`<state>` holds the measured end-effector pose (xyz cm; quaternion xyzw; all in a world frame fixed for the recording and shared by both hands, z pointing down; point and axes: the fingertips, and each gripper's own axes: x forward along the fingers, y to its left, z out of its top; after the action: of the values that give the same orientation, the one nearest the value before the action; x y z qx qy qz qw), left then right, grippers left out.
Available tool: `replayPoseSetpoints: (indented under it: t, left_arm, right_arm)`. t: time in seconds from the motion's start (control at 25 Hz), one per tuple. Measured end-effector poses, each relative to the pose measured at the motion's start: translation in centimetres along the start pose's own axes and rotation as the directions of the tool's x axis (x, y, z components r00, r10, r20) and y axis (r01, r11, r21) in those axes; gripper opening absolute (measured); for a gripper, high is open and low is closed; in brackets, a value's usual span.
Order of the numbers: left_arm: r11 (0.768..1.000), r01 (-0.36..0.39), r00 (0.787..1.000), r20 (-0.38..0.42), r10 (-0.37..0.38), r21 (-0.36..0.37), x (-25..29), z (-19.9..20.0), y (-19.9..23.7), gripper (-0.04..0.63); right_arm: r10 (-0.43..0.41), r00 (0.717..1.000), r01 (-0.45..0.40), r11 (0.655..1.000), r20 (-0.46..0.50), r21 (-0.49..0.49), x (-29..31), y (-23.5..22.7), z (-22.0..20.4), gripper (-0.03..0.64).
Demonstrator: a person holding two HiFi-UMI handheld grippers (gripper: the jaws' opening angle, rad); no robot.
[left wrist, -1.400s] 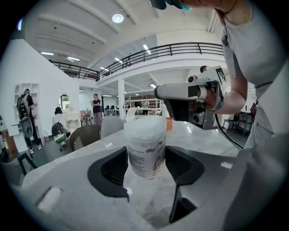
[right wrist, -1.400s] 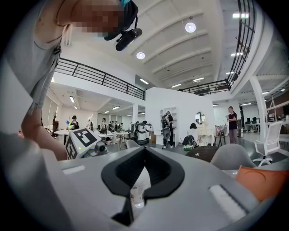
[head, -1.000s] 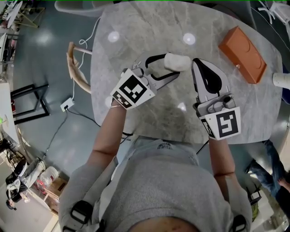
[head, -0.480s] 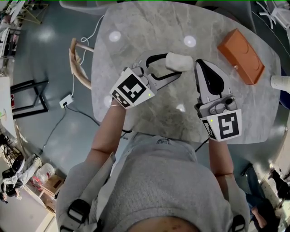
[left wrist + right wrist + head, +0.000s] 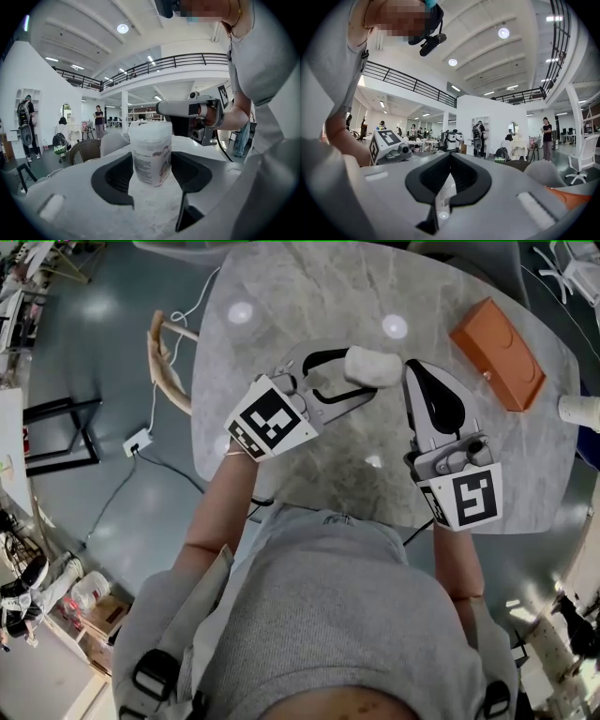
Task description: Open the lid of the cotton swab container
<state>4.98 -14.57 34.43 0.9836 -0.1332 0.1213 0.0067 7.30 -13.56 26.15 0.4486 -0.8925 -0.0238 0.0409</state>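
Observation:
The cotton swab container (image 5: 375, 365), a white cylinder with a printed label, lies sideways above the marble table (image 5: 300, 296). My left gripper (image 5: 361, 377) is shut on it. In the left gripper view the container (image 5: 151, 152) stands between the two black pads with its white lid on top. My right gripper (image 5: 412, 367) is shut, and its tip sits right beside the container's lid end. Its grey body (image 5: 187, 108) shows just behind the lid. In the right gripper view only a sliver of the label (image 5: 444, 196) shows below the closed jaw tips (image 5: 450, 157).
An orange box (image 5: 502, 352) lies on the table at the far right. A white object (image 5: 581, 409) pokes in at the right edge. A wicker chair (image 5: 161, 362) stands left of the table, with a cable and power strip (image 5: 139, 442) on the floor.
Both grippers and the container have risen slightly together. The left grip and the shut right jaws look the same.

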Motion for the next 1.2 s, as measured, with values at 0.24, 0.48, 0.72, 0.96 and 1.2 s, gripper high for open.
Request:
replayPoseSetpoints:
  t: [0.24, 0.48, 0.72, 0.96, 1.2]
  left_arm:
    - [1.0, 0.005, 1.0, 0.016, -0.005, 0.003, -0.6, 0.9, -0.7, 0.258]
    - [1.0, 0.006, 0.999, 0.054, -0.006, -0.006, -1.6, 2.1, -1.1, 0.256]
    - [1.0, 0.001, 0.998, 0.063, -0.002, 0.005, -2.3, 2.7, -1.3, 0.256]
    - [1.0, 0.008, 0.996, 0.093, -0.009, 0.005, -3.1, 3.3, -1.5, 0.255]
    - [1.0, 0.018, 0.995, 0.098, -0.021, 0.026, -3.1, 3.7, -1.9, 0.255]
  right_arm:
    - [0.034, 0.999, -0.034, 0.999, 0.002, 0.008, -0.1, 0.6, 0.7, 0.003]
    - [0.069, 0.998, -0.069, 0.998, 0.01, 0.001, -0.1, 1.5, 1.4, 0.003]
    - [0.119, 0.993, -0.119, 0.993, 0.023, -0.019, -0.2, 2.1, 2.1, 0.003]
    - [0.271, 0.963, -0.268, 0.959, 0.017, -0.086, 0.2, 3.7, 3.8, 0.04]
    - [0.479, 0.877, -0.479, 0.869, -0.031, -0.126, 0.0, 5.5, 3.7, 0.151]
